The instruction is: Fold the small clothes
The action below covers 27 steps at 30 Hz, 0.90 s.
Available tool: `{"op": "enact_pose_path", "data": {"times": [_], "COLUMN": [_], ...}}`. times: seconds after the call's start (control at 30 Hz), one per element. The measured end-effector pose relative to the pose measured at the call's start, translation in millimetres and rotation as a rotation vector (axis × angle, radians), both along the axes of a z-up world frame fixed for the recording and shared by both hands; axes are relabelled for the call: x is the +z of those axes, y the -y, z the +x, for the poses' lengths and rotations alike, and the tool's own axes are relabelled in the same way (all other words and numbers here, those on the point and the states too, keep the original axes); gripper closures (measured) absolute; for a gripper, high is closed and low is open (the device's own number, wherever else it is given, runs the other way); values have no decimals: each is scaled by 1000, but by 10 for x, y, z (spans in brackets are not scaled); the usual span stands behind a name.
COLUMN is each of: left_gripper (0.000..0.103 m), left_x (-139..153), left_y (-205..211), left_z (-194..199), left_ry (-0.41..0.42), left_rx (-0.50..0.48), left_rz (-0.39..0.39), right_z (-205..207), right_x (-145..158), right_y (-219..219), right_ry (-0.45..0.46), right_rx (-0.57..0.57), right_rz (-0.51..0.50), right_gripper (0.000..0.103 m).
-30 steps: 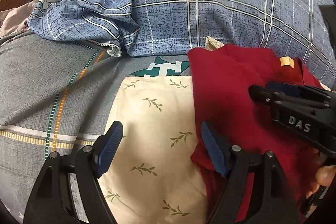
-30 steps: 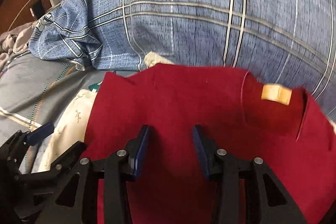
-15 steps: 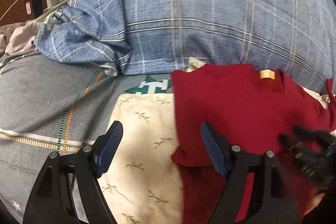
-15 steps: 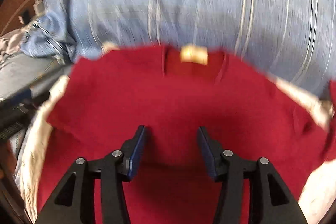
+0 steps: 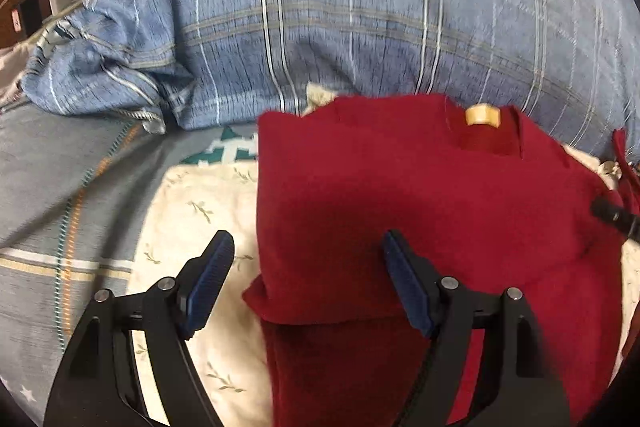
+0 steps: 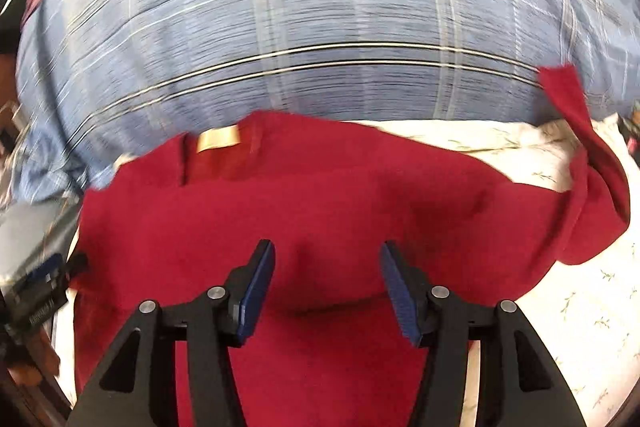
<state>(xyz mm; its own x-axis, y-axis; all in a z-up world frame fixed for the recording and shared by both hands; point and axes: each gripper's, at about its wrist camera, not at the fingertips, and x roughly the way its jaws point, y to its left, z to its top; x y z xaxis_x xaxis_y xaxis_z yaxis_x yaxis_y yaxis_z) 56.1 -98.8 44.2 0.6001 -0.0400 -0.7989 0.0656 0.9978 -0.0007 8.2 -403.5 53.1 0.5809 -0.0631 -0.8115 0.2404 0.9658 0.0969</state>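
So the red shirt (image 5: 420, 203) is sitting on the cream leaf-print cloth (image 5: 192, 219), which is spread on the bed right up against the big blue plaid pillow (image 5: 360, 7). Collar and its tan neck label (image 5: 483, 115) point at the pillow. Its left side is already folded in, giving a straight edge down the cloth. On the other side we've got a sleeve (image 6: 592, 179) flopped out loose, its tip lying up against the pillow.

What just changed: our right gripper (image 6: 328, 291) has swung across from the left part of the shirt toward that loose sleeve. A second ago the label sat to the right in its view, now it's off to the left and the sleeve has come into frame. Its jaws are opening as it goes, with nothing pinched between them, just shirt fabric underneath. We'd read that as the left fold being done and the right sleeve being next.

Our left gripper (image 5: 308, 283) is spread wide and empty, hovering over the shirt's folded left edge. It has drifted a bit too: the shirt fills more of its view than before, and the right gripper that was crowding its frame is now only a dark tip at the far right.

Right view is pretty motion-blurred, so the sleeve's exact lie is a bit of a guess.
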Motion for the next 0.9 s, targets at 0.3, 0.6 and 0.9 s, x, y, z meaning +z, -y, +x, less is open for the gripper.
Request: {"op": "enact_pose_path", "data": {"times": [0.3, 0.6, 0.9], "left_gripper": [18, 18, 18], "left_x": [-162, -86, 217], "left_y": [-53, -13, 56], "left_z": [67, 16, -173], "left_ry": [-29, -13, 30], "left_rx": [23, 25, -13], "left_rz": [-15, 12, -5], "right_z": [230, 14, -189], "right_x": [-210, -34, 48], "right_y": [224, -87, 46], "right_ry": [-41, -9, -9], "right_rx": [-68, 10, -16], "right_rz": [-40, -58, -22], "right_gripper": [60, 55, 51]}}
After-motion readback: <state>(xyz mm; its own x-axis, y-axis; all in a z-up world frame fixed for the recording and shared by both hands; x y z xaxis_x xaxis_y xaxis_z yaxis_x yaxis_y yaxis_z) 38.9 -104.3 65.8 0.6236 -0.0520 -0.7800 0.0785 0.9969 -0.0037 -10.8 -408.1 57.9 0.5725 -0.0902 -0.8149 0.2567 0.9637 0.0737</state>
